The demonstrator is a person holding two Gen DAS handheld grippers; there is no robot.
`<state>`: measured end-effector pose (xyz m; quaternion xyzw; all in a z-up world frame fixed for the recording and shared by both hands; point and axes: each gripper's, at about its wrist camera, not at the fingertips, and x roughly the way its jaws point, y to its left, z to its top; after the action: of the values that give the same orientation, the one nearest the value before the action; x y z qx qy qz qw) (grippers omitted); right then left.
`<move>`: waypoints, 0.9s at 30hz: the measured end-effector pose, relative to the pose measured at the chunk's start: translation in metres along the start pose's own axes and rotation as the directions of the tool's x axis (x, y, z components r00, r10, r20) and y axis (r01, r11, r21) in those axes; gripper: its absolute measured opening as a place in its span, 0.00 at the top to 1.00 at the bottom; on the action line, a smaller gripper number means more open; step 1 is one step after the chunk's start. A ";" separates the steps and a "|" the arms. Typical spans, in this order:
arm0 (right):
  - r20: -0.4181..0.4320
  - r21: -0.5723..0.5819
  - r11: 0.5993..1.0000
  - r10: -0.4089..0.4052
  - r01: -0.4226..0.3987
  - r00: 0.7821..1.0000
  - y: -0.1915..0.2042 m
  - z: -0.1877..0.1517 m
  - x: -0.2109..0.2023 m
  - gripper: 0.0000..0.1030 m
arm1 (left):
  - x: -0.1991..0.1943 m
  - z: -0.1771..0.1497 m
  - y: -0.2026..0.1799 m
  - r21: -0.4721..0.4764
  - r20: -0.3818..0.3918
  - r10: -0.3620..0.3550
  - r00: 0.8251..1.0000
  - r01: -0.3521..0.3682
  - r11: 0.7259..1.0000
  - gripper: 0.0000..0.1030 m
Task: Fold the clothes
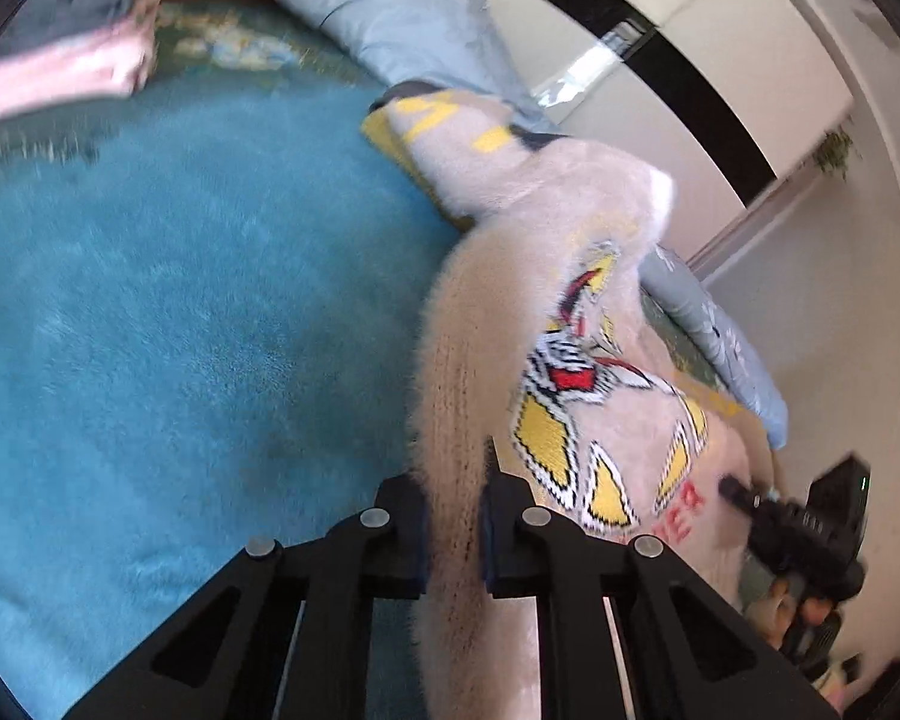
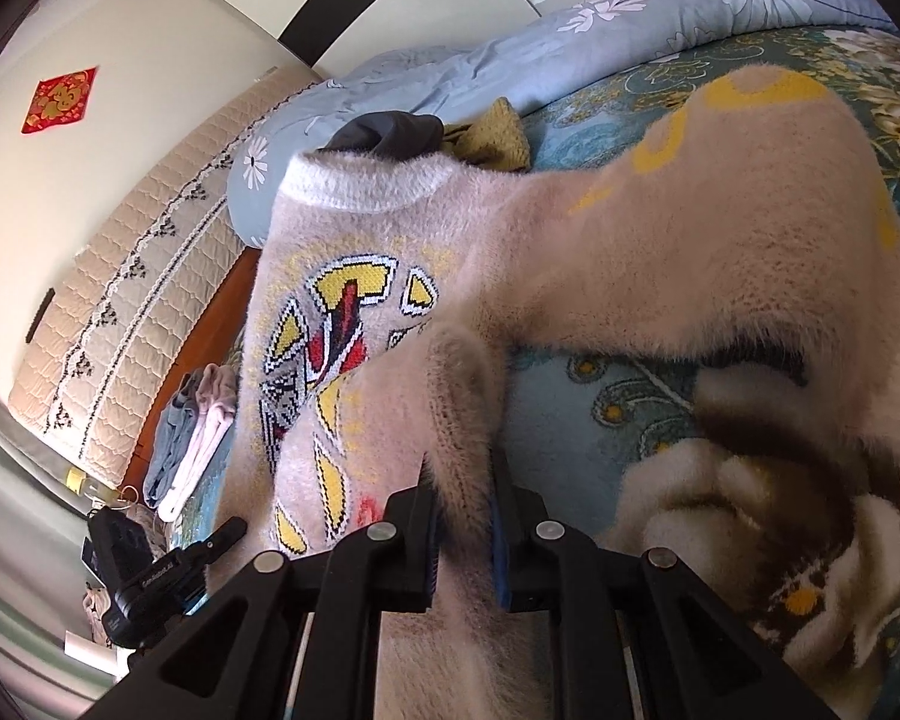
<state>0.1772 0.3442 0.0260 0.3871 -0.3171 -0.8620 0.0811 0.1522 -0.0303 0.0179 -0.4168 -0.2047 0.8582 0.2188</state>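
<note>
Both claws clamp the same fuzzy beige sweater (image 1: 576, 312). Left claw (image 1: 453, 531) is clenched on a bunched, ribbed edge of the knit, fabric pinched between the pads. Right claw (image 2: 462, 531) is likewise clenched on a ribbed fold, probably the hem or a cuff; can't tell which. Likely reason for the two-point hold: lift and spread the sweater so it can be laid flat and folded, graphic side showing.

The sweater runs ahead of each claw and drapes down onto the bed (image 2: 576, 396). White collar (image 2: 360, 183) sits far ahead of the right claw, one sleeve (image 2: 750, 210) trailing ahead and to its right over the floral bedspread. Ahead-left of the left claw: bare blue plush blanket (image 1: 180, 300), probably the landing spot.

Right claw (image 1: 786, 525) shows to the right of the left claw, at the sweater's other edge.

Containers: none visible. Folded pile of pink and grey clothes (image 1: 72, 42) sits loose on the bed, far ahead-left of the left claw, likely finished items. Task looks early for this garment.
</note>
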 end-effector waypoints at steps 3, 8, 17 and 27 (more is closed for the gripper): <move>-0.004 0.006 1.000 -0.001 0.001 1.000 -0.003 0.003 0.000 0.82 | -0.010 -0.017 -0.004 0.048 0.004 0.006 1.000 -0.006 0.999 0.88; 0.031 0.029 1.000 0.000 -0.001 1.000 -0.009 0.010 -0.009 0.60 | -0.004 -0.023 0.011 -0.011 -0.024 -0.051 0.998 0.050 0.999 0.88; 0.218 0.354 0.935 -0.102 0.019 0.971 -0.069 0.020 -0.048 0.45 | -0.005 -0.019 0.017 -0.076 -0.020 -0.150 0.989 0.148 0.986 0.87; 0.377 0.509 0.859 -0.173 -0.048 0.910 -0.091 0.046 -0.074 0.45 | -0.006 -0.022 0.022 -0.091 -0.015 -0.180 0.984 0.178 0.980 0.85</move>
<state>0.2050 0.4663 0.0389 0.2153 -0.5295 -0.8116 -0.1207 0.1686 -0.0482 -0.0021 -0.4160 -0.2771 0.8201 0.2786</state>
